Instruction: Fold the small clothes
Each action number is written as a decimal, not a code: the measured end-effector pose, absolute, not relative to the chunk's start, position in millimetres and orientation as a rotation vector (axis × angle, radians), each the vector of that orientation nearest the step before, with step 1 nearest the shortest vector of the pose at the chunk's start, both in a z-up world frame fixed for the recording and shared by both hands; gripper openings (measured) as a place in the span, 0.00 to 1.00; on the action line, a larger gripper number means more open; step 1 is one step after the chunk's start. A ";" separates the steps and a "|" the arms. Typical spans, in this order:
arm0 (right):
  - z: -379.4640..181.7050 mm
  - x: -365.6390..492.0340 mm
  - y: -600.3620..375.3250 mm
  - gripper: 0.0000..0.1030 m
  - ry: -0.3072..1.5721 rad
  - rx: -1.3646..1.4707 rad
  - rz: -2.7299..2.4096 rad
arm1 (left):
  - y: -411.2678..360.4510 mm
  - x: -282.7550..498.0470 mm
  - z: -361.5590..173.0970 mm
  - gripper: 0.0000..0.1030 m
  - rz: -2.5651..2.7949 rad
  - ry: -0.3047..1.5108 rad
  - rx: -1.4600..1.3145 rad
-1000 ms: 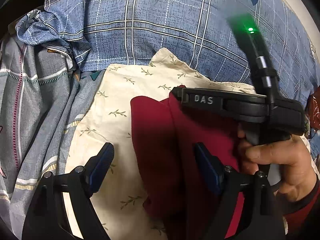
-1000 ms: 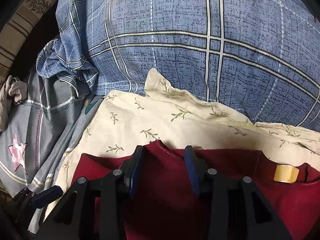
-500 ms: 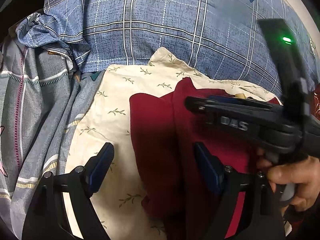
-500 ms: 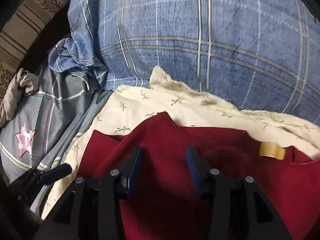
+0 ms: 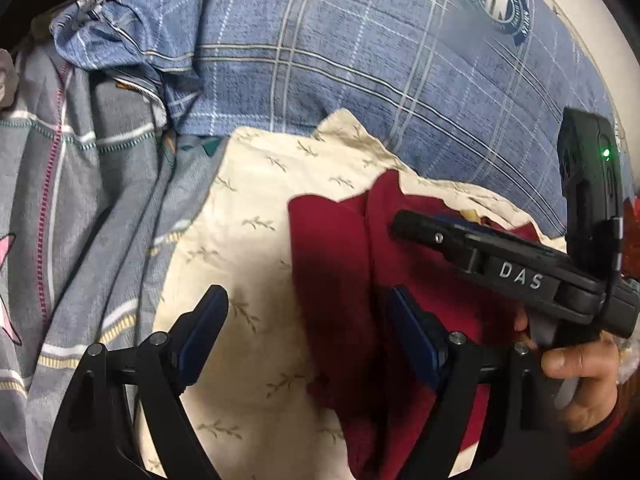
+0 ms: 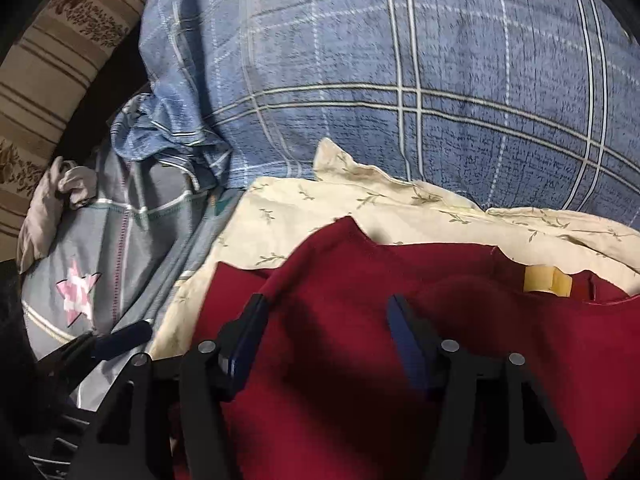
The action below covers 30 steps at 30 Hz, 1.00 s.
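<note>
A dark red garment (image 6: 400, 320) lies on a cream leaf-print cloth (image 5: 248, 240) on the bed, one side flap folded over. Right gripper (image 6: 324, 328) fingers are opening above it, pinching nothing; left gripper (image 5: 304, 332) fingers stand spread and empty. Further folds look needed.

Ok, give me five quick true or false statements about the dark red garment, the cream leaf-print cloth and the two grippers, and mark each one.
1. The dark red garment lies on the cream leaf-print cloth. True.
2. The left gripper is clamped on the blue plaid pillow. False: its jaws stand wide open, gripping nothing.
3. The right gripper hangs over the red garment. True; its jaws are opening, pads off the fabric.
4. A yellowish tag shows at the garment's neckline. True.
5. The grey bedding carries a green circle. False: a pink star.
</note>
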State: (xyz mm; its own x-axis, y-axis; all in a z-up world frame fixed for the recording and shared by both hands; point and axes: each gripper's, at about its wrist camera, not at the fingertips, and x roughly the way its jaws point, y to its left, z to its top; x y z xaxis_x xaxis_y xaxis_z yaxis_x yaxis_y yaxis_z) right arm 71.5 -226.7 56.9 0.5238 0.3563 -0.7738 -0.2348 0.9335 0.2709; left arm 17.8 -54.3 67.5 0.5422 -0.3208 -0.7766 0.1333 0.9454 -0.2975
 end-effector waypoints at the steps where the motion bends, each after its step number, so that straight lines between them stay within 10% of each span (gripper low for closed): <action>1: 58.6 71.6 -224.5 0.63 0.960 0.146 0.368 | -54.2 15.1 67.3 0.80 -0.268 0.966 -0.217; 6: 52.7 84.5 -201.7 0.60 0.988 0.071 0.376 | -50.7 -9.8 67.1 0.80 -0.289 0.985 -0.235; 8: 43.7 89.6 -187.9 0.31 1.021 0.016 0.365 | -45.7 -15.2 62.7 0.80 -0.287 0.989 -0.254; 11: 43.9 89.0 -179.0 0.13 1.011 -0.018 0.371 | -41.5 -13.5 51.3 0.80 -0.290 1.012 -0.280; 17: 32.2 95.7 -178.9 0.11 1.035 0.007 0.381 | -43.8 -2.2 43.8 0.80 -0.299 1.015 -0.295; 21: 48.1 88.7 -176.9 0.26 1.004 -0.007 0.406 | -44.9 0.5 35.5 0.80 -0.294 1.037 -0.318; 23: 56.9 85.0 -180.7 0.57 1.002 0.039 0.446 | -46.2 0.6 36.3 0.80 -0.295 1.031 -0.320; 30: 51.0 72.3 -190.3 0.62 1.023 0.061 0.454 | -38.1 -1.3 42.8 0.80 -0.319 1.007 -0.376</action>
